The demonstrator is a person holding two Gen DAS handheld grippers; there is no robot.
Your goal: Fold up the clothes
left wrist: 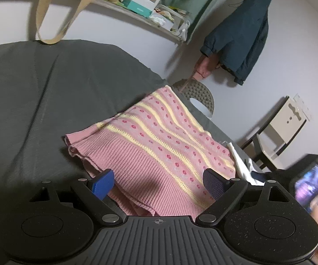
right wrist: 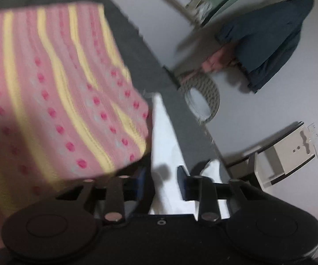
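The pink knitted sweater with yellow stripes and small red flowers (left wrist: 159,141) lies folded on the dark grey cloth-covered bench (left wrist: 48,88), its ribbed hem nearest the left gripper (left wrist: 159,184). That gripper hangs just over the hem with its 2 blue-padded fingers (left wrist: 102,185) spread wide, holding nothing. The right gripper (right wrist: 161,183), fingers also apart, sits off the sweater's right edge over a white garment (right wrist: 165,137). The stripes run away from the left gripper, so I judge the left the better placed.

My left gripper (left wrist: 159,182): black ribbed body, round speckled discs at 7 and 5 o'clock, silver screws, blue pads (left wrist: 103,184). Right gripper (right wrist: 161,184) matches, blurred.
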